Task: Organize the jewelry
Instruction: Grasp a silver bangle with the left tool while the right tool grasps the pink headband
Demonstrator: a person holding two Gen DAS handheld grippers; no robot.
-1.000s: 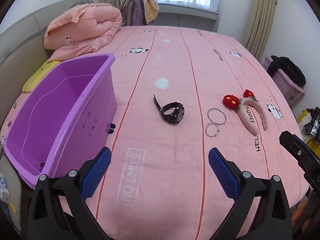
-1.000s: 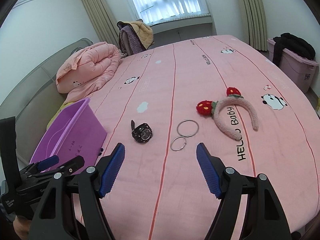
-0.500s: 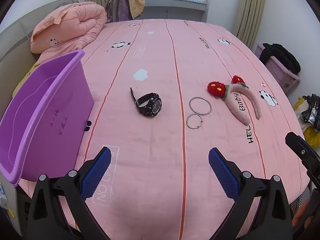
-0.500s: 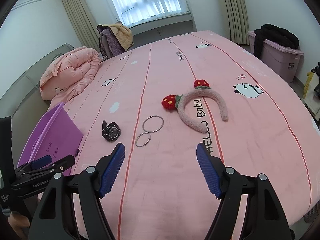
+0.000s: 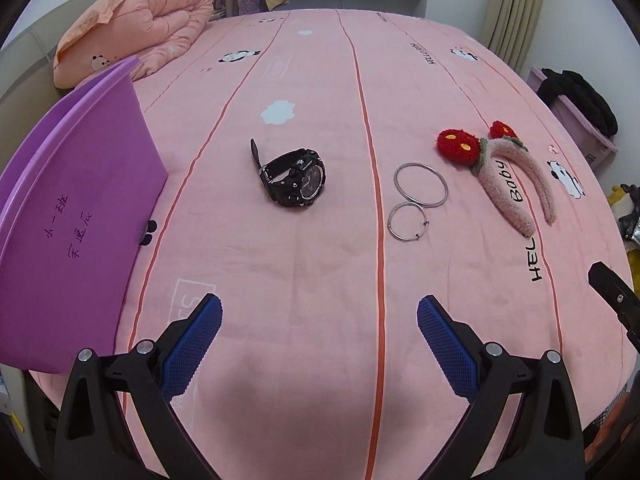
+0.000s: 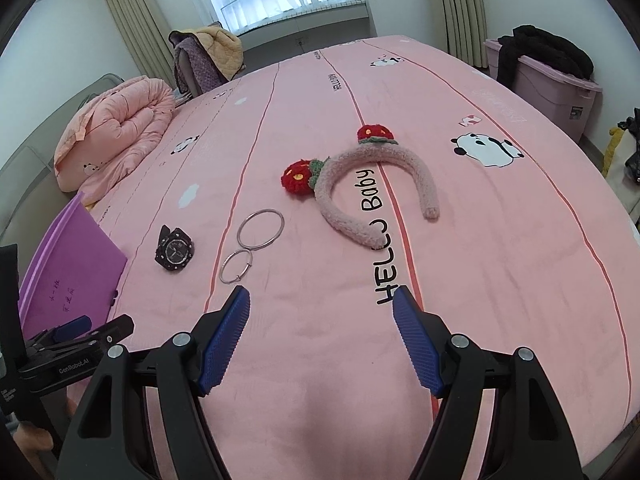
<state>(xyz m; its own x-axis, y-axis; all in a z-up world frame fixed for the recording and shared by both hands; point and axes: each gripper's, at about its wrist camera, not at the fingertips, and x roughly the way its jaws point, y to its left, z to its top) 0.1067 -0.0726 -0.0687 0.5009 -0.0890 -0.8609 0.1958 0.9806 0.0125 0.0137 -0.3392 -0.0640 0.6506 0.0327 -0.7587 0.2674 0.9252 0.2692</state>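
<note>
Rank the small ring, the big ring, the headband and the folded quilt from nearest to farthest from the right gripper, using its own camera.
1. small ring, just ahead, left
2. big ring, behind it
3. headband, ahead, centre
4. folded quilt, far left

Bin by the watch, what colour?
Purple bin, handwriting on its side; clearest in left wrist view.

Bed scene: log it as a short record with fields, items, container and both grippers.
surface: pink bedsheet
container: purple bin, at the left
watch: black watch, nearest the bin
rings: large silver ring touching small silver ring
headband: pink headband, red strawberries
left gripper: open, holding nothing
right gripper: open, holding nothing
</note>
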